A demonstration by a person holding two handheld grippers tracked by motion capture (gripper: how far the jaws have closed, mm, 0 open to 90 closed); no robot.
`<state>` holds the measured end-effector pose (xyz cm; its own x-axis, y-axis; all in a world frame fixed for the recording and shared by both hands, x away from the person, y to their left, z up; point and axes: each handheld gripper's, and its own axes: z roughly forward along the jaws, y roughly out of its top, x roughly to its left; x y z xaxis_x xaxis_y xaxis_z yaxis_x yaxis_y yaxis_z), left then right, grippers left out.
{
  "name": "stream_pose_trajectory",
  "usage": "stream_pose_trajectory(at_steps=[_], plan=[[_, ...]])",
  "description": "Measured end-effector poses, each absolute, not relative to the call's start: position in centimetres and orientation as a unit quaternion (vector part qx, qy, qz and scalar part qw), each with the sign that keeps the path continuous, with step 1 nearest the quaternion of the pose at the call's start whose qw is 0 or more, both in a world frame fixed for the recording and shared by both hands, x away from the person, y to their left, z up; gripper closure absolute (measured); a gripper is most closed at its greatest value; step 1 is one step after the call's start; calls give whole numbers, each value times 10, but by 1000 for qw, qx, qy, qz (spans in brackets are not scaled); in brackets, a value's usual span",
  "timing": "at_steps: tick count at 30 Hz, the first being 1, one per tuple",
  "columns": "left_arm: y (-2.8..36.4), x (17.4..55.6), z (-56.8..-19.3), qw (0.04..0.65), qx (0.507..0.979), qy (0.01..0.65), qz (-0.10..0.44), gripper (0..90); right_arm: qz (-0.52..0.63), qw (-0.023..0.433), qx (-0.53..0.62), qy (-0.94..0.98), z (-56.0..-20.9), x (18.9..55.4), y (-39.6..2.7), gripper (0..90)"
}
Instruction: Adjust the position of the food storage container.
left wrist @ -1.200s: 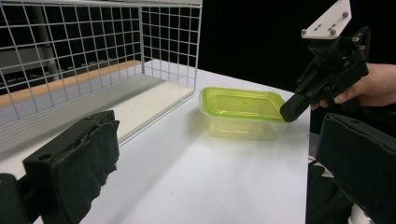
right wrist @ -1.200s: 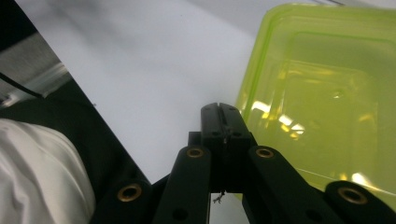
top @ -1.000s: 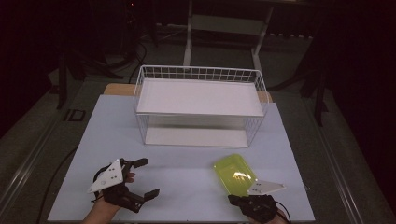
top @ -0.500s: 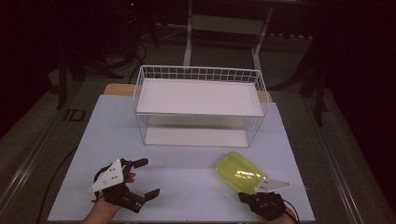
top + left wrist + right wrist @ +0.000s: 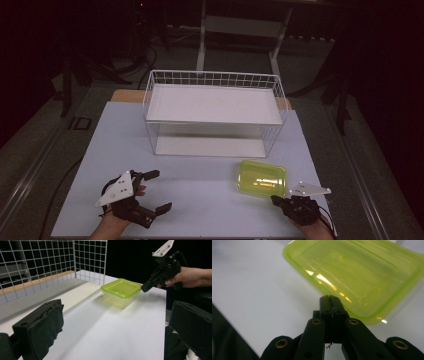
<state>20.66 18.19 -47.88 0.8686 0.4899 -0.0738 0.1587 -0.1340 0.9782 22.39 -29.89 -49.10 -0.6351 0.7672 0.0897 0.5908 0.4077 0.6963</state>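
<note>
The right gripper (image 5: 276, 200), jaws pressed together on nothing, pointed its tip at the green box's (image 5: 262, 178) near edge, at four o'clock on the table (image 5: 200, 200); the left gripper (image 5: 157, 191) waited wide open at seven o'clock; a careless nudge risked skidding the light box into the wire basket (image 5: 215, 80) at twelve o'clock.

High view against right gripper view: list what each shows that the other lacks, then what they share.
The high view alone takes in the white wire basket at the back of the table, the left gripper with its jaws spread apart, and the right gripper's grey plate. The right gripper view alone gives a close look at the right gripper, its jaws pressed together with nothing between them, just short of the container's rim. Both show the yellow-green plastic container lying on the white tabletop.
</note>
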Motion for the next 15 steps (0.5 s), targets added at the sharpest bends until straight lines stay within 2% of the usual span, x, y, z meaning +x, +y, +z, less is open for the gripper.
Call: stream_pose_trajectory(at_steps=[6, 9, 15], plan=[[182, 206, -479, 620, 742, 218, 133, 1, 367, 132, 415, 822, -487, 229, -308, 900], [182, 206, -479, 620, 742, 217, 133, 1, 383, 164, 414, 810, -474, 232, -321, 900], [182, 205, -479, 621, 741, 218, 134, 1, 376, 175, 434, 799, -478, 256, -348, 900]])
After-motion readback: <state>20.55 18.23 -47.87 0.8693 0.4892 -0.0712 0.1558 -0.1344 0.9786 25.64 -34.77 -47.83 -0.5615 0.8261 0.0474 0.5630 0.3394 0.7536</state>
